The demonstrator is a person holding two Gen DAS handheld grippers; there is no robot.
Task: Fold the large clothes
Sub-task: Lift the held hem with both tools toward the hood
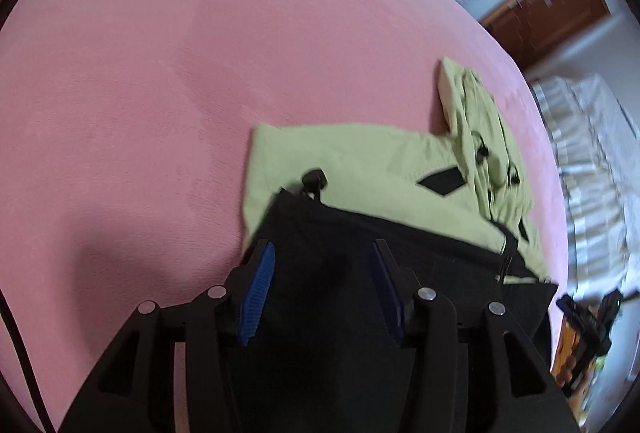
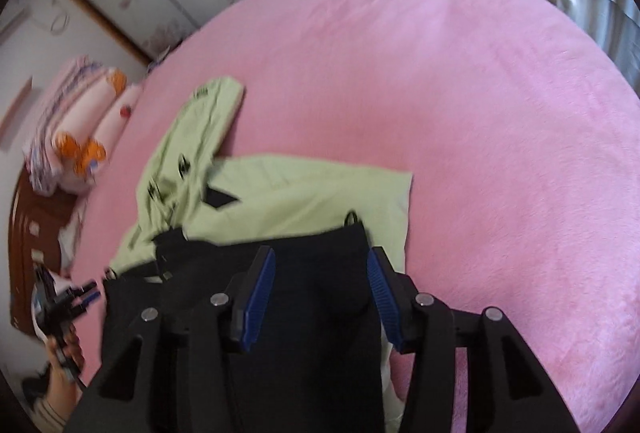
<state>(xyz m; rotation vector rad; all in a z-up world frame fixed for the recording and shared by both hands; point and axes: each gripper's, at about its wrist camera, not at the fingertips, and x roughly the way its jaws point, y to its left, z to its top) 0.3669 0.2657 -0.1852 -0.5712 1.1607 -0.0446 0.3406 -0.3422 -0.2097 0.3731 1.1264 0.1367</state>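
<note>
On the pink bed (image 1: 160, 73), a green-and-black jacket (image 1: 360, 161), partly folded.

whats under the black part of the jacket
The light green part of the jacket lies under the black part, on the pink bed cover. How far the green runs beneath is covered.

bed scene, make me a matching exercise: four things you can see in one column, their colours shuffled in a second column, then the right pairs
Things:
1. bed cover
2. upper part of the garment
3. lower part of the garment
4. pads of the left tool

Colours:
A. black
B. blue
C. pink
D. light green

Pairs: 1-C, 2-D, 3-A, 4-B
</note>
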